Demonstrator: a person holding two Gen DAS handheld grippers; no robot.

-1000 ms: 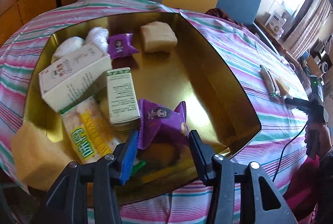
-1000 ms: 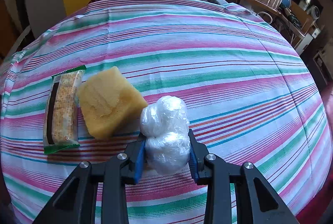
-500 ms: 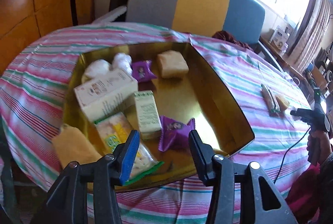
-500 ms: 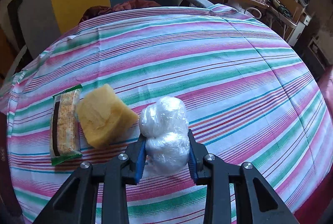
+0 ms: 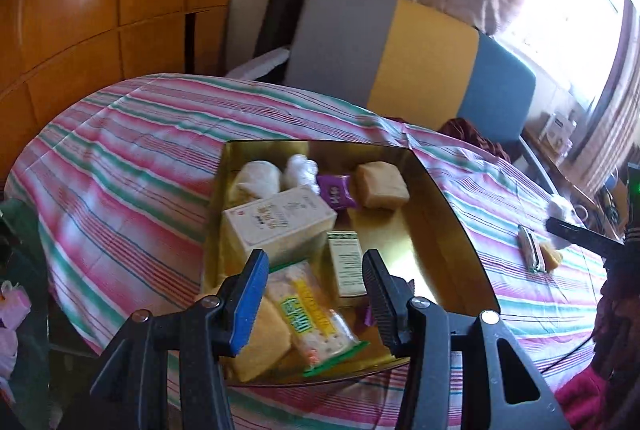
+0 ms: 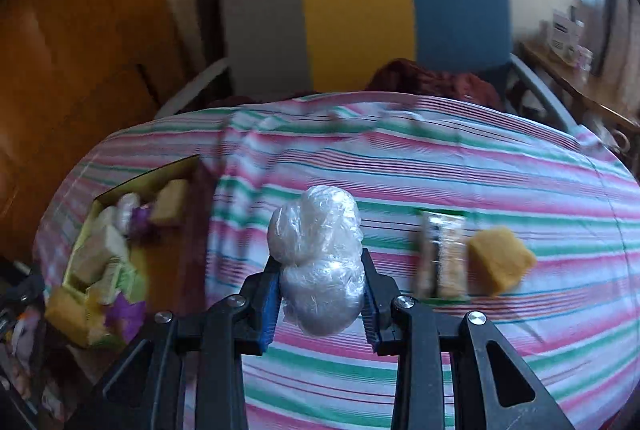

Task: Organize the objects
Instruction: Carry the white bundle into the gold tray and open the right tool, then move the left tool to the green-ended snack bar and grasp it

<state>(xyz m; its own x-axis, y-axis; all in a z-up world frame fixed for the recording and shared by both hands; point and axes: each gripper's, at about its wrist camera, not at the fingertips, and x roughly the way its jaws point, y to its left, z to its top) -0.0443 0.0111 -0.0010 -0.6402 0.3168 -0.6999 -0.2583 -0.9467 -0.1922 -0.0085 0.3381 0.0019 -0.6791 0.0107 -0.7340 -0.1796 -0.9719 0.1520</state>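
My right gripper (image 6: 320, 304) is shut on a clear plastic-wrapped white bundle (image 6: 318, 262) and holds it above the striped tablecloth. A cracker packet (image 6: 442, 256) and a yellow sponge block (image 6: 500, 260) lie on the cloth to its right. The gold box (image 6: 86, 230) stands at the left. In the left wrist view the gold box (image 5: 456, 226) holds a white carton (image 5: 278, 220), a small green-topped box (image 5: 348, 264), a cracker packet (image 5: 308, 314), purple candy (image 5: 337, 190), a sponge block (image 5: 382, 184) and white bundles (image 5: 260, 176). My left gripper (image 5: 314, 294) is open and empty above the box's near end.
A grey, yellow and blue chair back (image 5: 404, 46) stands behind the table. A wooden cabinet (image 5: 88, 2) fills the left. The right gripper (image 5: 580, 234) shows at the right edge of the left wrist view, near the packet and sponge (image 5: 538, 254). A side table (image 6: 576, 86) stands far right.
My left gripper has let go of the purple candy in the box and pulled back and up. My right gripper has lifted the white bundle and swung left, toward the gold box.
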